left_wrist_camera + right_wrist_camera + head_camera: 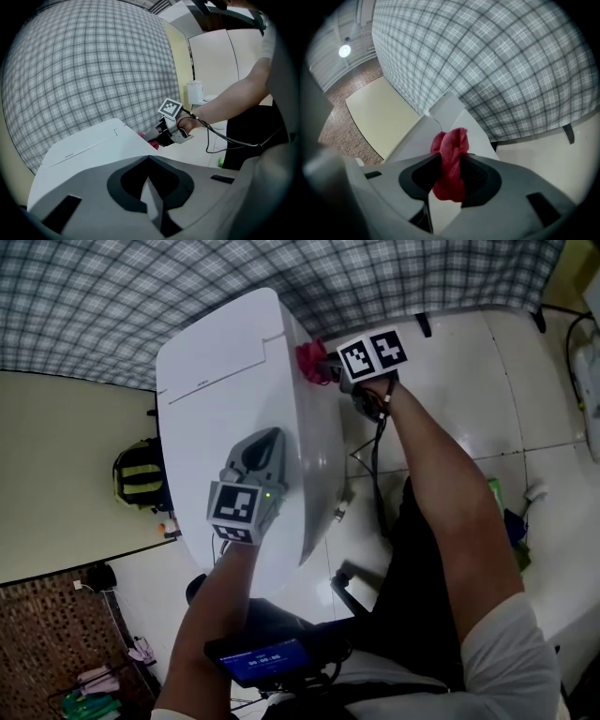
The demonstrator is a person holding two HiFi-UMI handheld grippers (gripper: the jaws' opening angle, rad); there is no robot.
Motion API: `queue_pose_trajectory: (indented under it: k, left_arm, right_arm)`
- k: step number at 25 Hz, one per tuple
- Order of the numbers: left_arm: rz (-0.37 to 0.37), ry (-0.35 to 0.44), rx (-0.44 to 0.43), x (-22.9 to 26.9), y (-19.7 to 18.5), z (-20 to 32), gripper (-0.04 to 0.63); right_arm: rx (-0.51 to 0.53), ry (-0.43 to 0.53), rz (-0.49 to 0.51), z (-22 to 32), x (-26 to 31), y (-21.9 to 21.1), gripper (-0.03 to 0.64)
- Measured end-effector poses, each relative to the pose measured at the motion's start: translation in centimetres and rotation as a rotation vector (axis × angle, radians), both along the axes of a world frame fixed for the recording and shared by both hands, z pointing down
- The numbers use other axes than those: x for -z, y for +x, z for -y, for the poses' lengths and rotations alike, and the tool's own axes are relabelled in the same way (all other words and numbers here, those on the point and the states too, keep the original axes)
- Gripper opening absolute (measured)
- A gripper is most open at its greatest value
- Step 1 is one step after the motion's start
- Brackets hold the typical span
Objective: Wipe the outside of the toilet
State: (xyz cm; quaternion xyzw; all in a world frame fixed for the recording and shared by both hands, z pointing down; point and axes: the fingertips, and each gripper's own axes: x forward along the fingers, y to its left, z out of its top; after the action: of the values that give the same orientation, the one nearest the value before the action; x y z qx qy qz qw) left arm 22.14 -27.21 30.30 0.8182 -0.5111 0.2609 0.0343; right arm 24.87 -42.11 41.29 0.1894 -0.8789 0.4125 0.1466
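The white toilet (234, 399) fills the middle of the head view, its flat lid top towards me. My right gripper (323, 367) is shut on a red cloth (310, 360) and holds it against the toilet's upper right side. From the right gripper view the red cloth (450, 164) bunches between the jaws, with the white toilet (454, 124) just beyond. My left gripper (267, 442) rests over the toilet's lid, jaws shut with nothing between them. In the left gripper view the toilet (93, 145) lies ahead and the right gripper (154, 136) presses the red cloth (151, 143) at its far edge.
A plaid curtain (187, 296) hangs behind the toilet. White floor tiles (469, 381) spread to the right, with a cable (375, 465) trailing from the right gripper. A cream panel (66, 474) stands on the left, and a yellow-and-black bag (141, 474) sits beside the toilet. Brick flooring (47, 643) shows at lower left.
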Motion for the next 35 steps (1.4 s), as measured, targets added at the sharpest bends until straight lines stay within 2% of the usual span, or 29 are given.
queue_pose_trajectory:
  k: [8,19,26,35]
  left_arm:
    - [0.041,-0.019,-0.005,-0.6,0.4,0.1,-0.018]
    - [0.048,-0.019,-0.004,-0.9,0.6,0.4,-0.020]
    - [0.044,-0.020,-0.003,-1.0,0.6,0.6,-0.020]
    - [0.043,-0.030,-0.007,-1.0,0.7,0.3,-0.020]
  right_arm:
    - [0.102,0.016,-0.058,-4.3,0.0,0.1,0.132]
    - [0.232,0.035,-0.205,-11.0,-1.5,0.1,0.132]
    - [0.266,0.004,-0.221,-15.4,-2.8,0.4,0.132]
    - [0.312,-0.033,-0.191,-19.3,-2.7,0.4,0.132]
